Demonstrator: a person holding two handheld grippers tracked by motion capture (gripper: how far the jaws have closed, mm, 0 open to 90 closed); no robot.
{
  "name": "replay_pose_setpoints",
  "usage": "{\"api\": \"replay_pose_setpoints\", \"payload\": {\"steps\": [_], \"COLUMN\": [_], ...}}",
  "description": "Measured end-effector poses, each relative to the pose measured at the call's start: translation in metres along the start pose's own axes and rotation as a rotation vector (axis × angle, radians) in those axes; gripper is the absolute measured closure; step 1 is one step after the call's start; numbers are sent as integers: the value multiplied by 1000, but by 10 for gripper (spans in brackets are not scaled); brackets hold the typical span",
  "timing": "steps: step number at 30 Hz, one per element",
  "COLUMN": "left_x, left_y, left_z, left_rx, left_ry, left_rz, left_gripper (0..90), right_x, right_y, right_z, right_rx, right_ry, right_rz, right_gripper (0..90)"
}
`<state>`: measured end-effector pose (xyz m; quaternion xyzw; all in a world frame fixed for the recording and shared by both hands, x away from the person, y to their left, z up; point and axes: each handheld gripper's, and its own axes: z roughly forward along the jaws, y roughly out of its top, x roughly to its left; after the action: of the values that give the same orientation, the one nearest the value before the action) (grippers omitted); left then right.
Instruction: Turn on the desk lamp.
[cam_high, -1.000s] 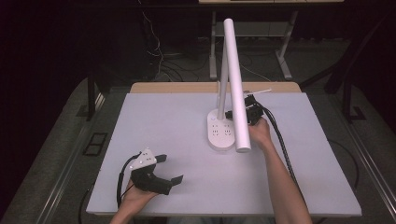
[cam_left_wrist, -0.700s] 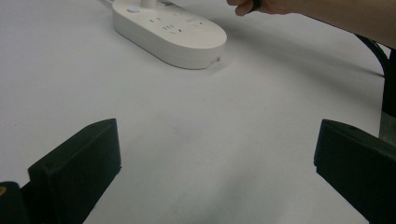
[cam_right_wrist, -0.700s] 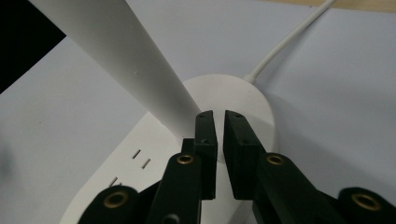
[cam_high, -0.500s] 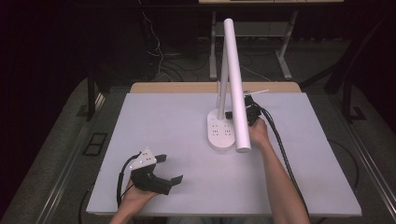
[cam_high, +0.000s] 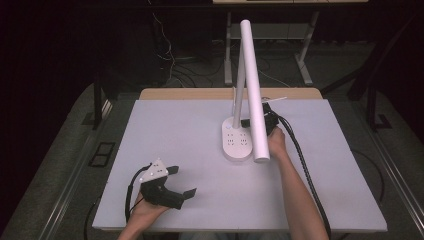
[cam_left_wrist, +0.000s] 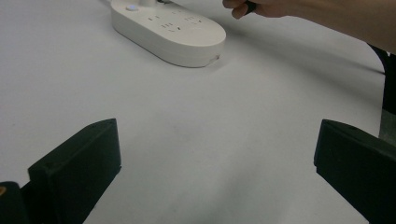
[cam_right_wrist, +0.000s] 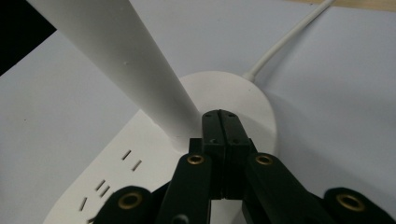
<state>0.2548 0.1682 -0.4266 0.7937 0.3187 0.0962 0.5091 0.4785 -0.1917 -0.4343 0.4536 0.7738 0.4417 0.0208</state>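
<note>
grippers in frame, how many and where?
2. The left gripper sits near the table's front-left corner, jaws wide open over bare surface. The right gripper is at the lamp base, jaws closed beside the lamp's post.

A white desk lamp (cam_high: 248, 90) stands mid-table, its oval base (cam_high: 236, 142) carrying sockets.

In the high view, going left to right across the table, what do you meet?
Left hand-held gripper, open near the front edge → white lamp base with sockets → lamp's white tube head → right hand-held gripper, jaws shut, beside the lamp → its black cable.
</note>
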Motion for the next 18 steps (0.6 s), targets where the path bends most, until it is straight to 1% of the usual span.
{"api": "replay_pose_setpoints", "payload": {"steps": [7, 9, 10, 11, 13, 14, 18], "left_x": [0, 0, 0, 1, 1, 1, 1], "left_y": [0, 0, 0, 0, 0, 0, 0], "left_z": [0, 0, 0, 0, 0, 0, 0], "left_rx": [1, -1, -1, 0, 1, 1, 2], "left_ry": [0, 0, 0, 0, 1, 1, 1], "left_rz": [1, -2, -2, -4, -4, -5, -2], "left_gripper": [0, 0, 0, 0, 0, 0, 0], "right_x": [0, 3, 3, 3, 1, 1, 0], "right_y": [-1, 1, 1, 1, 1, 2, 2], "right_z": [0, 0, 0, 0, -1, -2, -4], "right_rx": [1, 9, 9, 3, 1, 6, 12], "right_ry": [0, -21, -21, -25, -16, -15, -24], "right_rz": [-1, -6, -6, -11, -3, 3, 0], "right_gripper": [900, 899, 899, 897, 897, 897, 897]}}
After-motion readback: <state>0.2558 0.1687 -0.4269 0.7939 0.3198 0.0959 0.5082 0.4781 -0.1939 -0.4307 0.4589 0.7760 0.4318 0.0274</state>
